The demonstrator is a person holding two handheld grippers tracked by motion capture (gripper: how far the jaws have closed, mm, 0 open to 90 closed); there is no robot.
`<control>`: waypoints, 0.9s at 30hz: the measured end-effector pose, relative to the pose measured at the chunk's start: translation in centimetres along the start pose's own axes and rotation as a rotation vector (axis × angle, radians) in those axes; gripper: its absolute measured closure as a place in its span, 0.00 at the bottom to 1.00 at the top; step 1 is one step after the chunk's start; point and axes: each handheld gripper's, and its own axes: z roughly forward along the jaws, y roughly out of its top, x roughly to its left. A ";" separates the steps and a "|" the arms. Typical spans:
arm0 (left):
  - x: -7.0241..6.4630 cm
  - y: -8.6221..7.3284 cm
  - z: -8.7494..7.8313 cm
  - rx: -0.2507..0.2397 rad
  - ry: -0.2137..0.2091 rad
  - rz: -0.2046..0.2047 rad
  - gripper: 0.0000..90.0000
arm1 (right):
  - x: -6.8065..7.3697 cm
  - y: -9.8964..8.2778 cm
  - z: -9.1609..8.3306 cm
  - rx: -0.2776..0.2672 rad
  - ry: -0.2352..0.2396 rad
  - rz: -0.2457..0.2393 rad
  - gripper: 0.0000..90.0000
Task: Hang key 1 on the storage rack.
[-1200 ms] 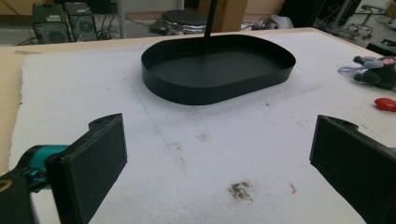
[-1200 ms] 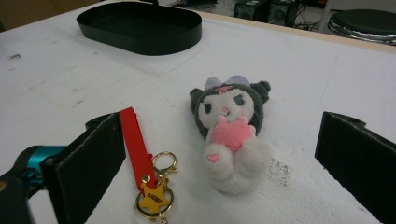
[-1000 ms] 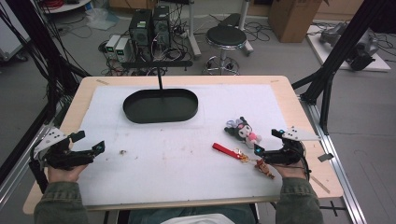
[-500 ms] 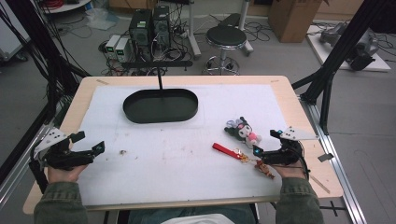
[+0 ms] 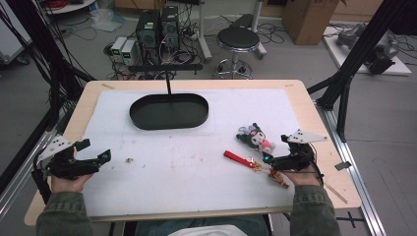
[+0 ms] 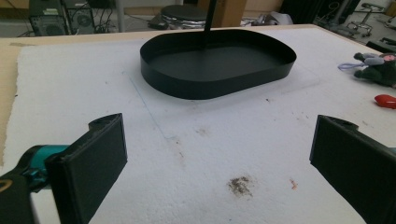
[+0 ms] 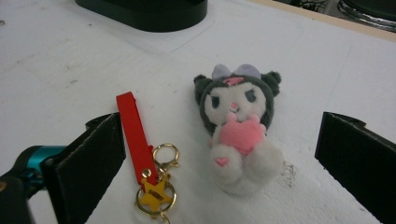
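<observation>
The right gripper (image 5: 268,161) sits low at the near right of the white foam mat (image 5: 196,182), jaws spread wide and holding nothing. In the right gripper view the two black jaws (image 7: 219,168) stand far apart, and between them, just ahead, lie two things. Nearer the left jaw is a red strap keychain (image 7: 135,135) with gold rings and a yellow star charm (image 7: 154,192); the strap's near end passes close by that jaw's inner face, though whether it touches I cannot tell. Just beside the strap, toward the right jaw, lies a small plush toy (image 7: 236,123) — grey ears, a lilac bow, a white face, a pink heart at its chest — flat on its back on the mat. It touches neither jaw. In the high view the plush toy (image 5: 255,137) lies just beyond the gripper's tips, and the red strap (image 5: 238,158) runs away from them toward the middle of the mat.

The left gripper (image 5: 93,150) rests at the near left edge of the mat, well apart from the toy and the strap, its jaws also wide open with only bare mat between them (image 6: 219,163). A brownish smudge (image 6: 240,184) marks the foam there.

Farther off, past the middle of the mat, stands a black oval tray (image 5: 169,120) with a low upright wall. It holds nothing but a thin black post (image 5: 168,84) that rises from its floor — nothing lies between the tray and either gripper. Beyond the table's far edge stand a round stool (image 5: 237,39) and computer cases (image 5: 157,27) on the floor.
</observation>
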 end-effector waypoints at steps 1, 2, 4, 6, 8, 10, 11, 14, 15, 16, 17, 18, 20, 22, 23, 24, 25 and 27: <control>0.0 0.0 0.0 0.000 0.000 -0.003 0.05 | 0.1 0.3 0.1 0.002 0.006 -0.002 0.01; 0.0 -0.1 -0.1 -0.001 0.002 -0.006 0.05 | 0.2 0.7 0.2 0.007 0.011 -0.014 0.01; -0.1 -0.1 -0.2 -0.007 0.000 -0.011 0.05 | 0.4 1.2 0.2 0.018 0.024 -0.021 0.01; -0.1 -0.1 -0.3 -0.008 -0.001 -0.011 0.05 | 0.6 1.7 0.4 0.037 0.028 -0.034 0.01; 0.0 -0.2 -0.3 -0.007 -0.003 -0.012 0.05 | 0.6 2.1 0.5 0.055 0.030 -0.040 0.01; 0.0 -0.2 -0.3 -0.007 -0.005 -0.013 0.05 | 0.8 2.5 0.7 0.069 0.035 -0.050 0.01; 0.0 -0.2 -0.3 -0.008 -0.005 -0.013 0.05 | 0.8 2.7 0.9 0.074 0.037 -0.058 0.01; 0.0 -0.2 -0.3 -0.007 -0.005 -0.012 0.05 | 1.2 3.3 1.4 0.091 0.047 -0.071 0.01; 0.0 -0.2 -0.3 -0.009 -0.005 -0.011 0.05 | 1.3 3.4 1.6 0.096 0.051 -0.073 0.01; 0.0 -0.2 -0.3 -0.009 -0.005 -0.011 0.05 | 1.3 3.6 1.8 0.101 0.055 -0.075 0.01; 0.0 -0.2 -0.3 -0.011 -0.005 -0.011 0.05 | 1.4 3.7 2.0 0.108 0.060 -0.079 0.01; 0.0 -0.2 -0.3 -0.012 -0.004 -0.010 0.05 | 1.6 3.9 2.2 0.117 0.063 -0.087 0.01; -0.1 -0.2 -0.4 -0.016 -0.002 -0.008 0.05 | 1.8 4.1 2.7 0.141 0.072 -0.104 0.01; -0.1 -0.1 -0.4 -0.019 -0.001 -0.008 0.05 | 2.1 4.3 3.2 0.161 0.087 -0.119 0.01; -0.1 -0.1 -0.4 -0.019 0.001 -0.008 0.05 | 2.3 4.4 3.4 0.169 0.094 -0.124 0.01; -0.1 -0.1 -0.4 -0.019 0.001 -0.008 0.05 | 2.3 4.4 3.4 0.169 0.094 -0.124 0.01; 0.0 -0.2 -0.4 -0.020 0.003 -0.007 0.05 | 2.7 4.5 3.9 0.181 0.113 -0.137 0.01; 0.0 -0.2 -0.4 -0.021 0.004 -0.007 0.05 | 3.1 4.6 4.5 0.202 0.128 -0.152 0.01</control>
